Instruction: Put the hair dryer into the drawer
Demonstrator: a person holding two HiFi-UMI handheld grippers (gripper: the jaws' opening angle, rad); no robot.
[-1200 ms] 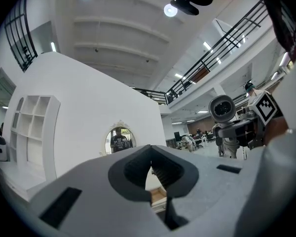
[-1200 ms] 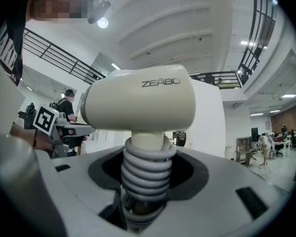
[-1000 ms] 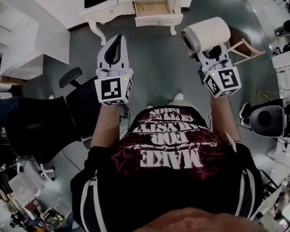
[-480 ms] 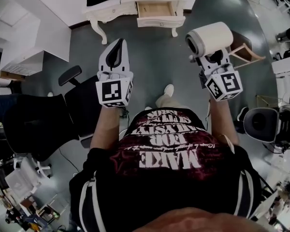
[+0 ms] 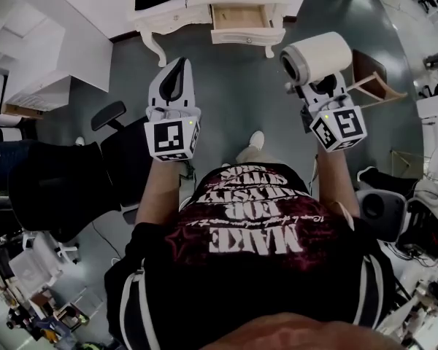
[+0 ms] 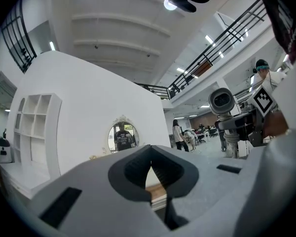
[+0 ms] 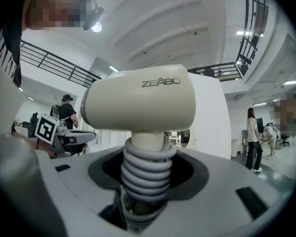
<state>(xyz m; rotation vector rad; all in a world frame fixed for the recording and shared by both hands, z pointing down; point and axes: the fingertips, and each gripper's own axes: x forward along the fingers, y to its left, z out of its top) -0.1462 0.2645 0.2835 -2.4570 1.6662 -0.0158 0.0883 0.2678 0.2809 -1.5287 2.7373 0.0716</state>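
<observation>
Open wooden drawer [image 5: 239, 17] slid right | my right gripper [image 7: 143, 181] clamps cream hair dryer [image 7: 140, 100], left gripper [image 6: 149, 177] closed empty | risk: top-heavy, twists loose

Grey floor [image 5: 233, 86], white walls [image 6: 89, 107], black office chair [image 5: 58, 188]

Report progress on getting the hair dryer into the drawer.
Done: the drawer stands open and the hair dryer is picked up. In hand: the right claw grips its ribbed handle; the left claw is shut, empty. Left: carry it over and set it inside.
</observation>
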